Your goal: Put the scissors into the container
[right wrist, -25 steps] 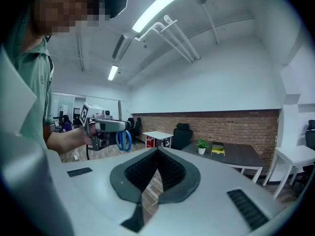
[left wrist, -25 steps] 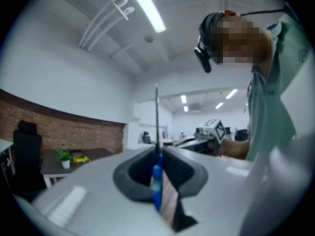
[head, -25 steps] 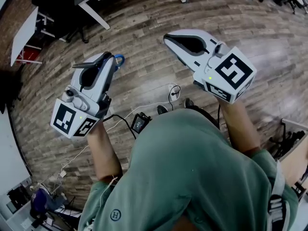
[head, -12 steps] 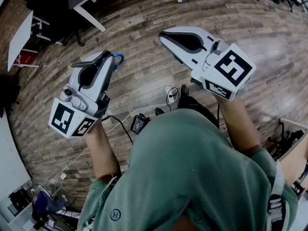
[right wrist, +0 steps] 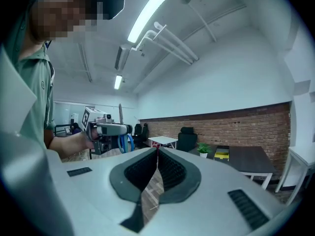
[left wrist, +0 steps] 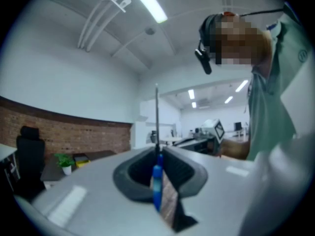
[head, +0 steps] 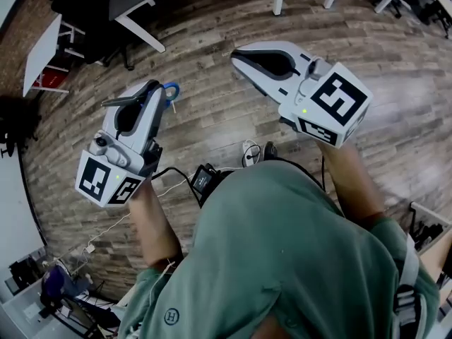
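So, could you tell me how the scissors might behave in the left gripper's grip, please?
The scissors look rigid: their thin blade stands straight above the left gripper. Clamped at one narrow spot, with the blue handle hanging out, they might pivot if knocked. Being so slim, probably light.

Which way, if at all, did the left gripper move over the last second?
Yes, slightly: the left gripper, clamping the scissors, edged nearer the white desk leg.
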Tool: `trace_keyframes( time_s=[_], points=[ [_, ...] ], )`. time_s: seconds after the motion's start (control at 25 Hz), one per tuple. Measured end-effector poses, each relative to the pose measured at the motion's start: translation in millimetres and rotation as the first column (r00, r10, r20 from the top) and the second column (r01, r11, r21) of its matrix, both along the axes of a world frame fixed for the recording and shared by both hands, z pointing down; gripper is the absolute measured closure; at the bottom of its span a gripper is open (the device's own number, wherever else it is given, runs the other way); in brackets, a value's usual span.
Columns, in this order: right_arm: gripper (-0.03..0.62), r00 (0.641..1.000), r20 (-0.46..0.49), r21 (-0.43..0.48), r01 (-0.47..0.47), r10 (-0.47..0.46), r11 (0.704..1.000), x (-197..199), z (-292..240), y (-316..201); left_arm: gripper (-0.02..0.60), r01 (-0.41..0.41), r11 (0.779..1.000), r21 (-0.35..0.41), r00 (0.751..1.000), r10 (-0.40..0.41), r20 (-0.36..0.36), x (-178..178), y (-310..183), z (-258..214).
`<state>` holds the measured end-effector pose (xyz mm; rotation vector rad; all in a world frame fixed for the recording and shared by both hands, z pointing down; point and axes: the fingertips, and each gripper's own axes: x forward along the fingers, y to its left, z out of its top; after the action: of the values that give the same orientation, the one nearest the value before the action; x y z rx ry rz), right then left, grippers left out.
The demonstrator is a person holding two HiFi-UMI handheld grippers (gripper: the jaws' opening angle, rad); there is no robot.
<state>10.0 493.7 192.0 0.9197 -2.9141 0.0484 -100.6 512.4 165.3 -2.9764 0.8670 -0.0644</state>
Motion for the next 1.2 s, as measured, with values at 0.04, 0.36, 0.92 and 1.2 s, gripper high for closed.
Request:
trace_keyframes(
  time_s=[0.04, 0.36, 0.92, 1.2],
  points=[
    [0.586, 1.0, 0.002, -0.001, 0.009, -0.009, 1.0, 4, 1, -4, 0.545, 0.007, 1.0, 0.001, 1.0, -0.007, 0.0, 5, -3, 0],
    [0.586, 0.999, 0.01, -0.035, 0.044, -0.044, 0.998, 11, 6, -43, 0.545, 0.028, 0.999, -0.018, 0.999, -0.027, 0.027, 15, -40, -2],
    [0.586, 0.997, -0.015, -0.013, -0.072, 0.071, 0.997, -43, 1, -129, 0.545, -0.101, 0.995, 0.012, 0.995, 0.101, -0.004, -38, -133, -6],
    [0.586, 0.991, -0.039, -0.008, -0.128, 0.128, 0.992, -85, 1, -165, 0.545, -0.171, 0.985, 0.011, 0.985, 0.171, -0.035, -76, -173, 2]
  ],
)
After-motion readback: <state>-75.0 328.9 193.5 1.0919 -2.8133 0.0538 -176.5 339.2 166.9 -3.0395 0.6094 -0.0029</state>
